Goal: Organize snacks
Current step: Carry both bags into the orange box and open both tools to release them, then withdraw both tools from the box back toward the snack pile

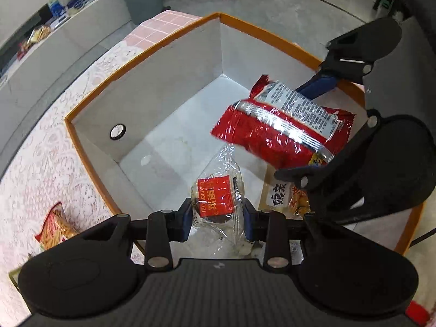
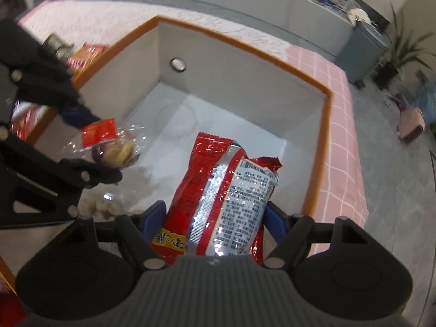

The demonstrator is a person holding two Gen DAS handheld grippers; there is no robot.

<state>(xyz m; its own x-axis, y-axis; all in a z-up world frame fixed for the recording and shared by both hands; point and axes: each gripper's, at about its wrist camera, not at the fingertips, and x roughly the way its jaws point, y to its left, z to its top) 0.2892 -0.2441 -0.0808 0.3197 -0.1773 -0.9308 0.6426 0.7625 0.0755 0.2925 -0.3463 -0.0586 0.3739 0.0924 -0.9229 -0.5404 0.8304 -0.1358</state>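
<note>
Box [image 1: 152, 51]: orange rim, white inside. Red, silver-seamed bag [image 2: 218, 199]. Clear packet [image 1: 218, 204], red label. White lace cloth [image 1: 35, 163]; far pink-checked cloth [image 1: 160, 26].

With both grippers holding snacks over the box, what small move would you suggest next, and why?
Probably lower a little further, then release. The left gripper clamps the clear packet and the right gripper the red bag, both hanging above the box floor.

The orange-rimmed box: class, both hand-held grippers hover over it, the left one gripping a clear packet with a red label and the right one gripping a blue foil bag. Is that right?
Not quite. The right hand-held gripper grips a red foil bag, not a blue one, as the right wrist view shows. The rest stands: the left hand-held gripper grips the clear packet with a red label, both over the orange-rimmed box.
</note>
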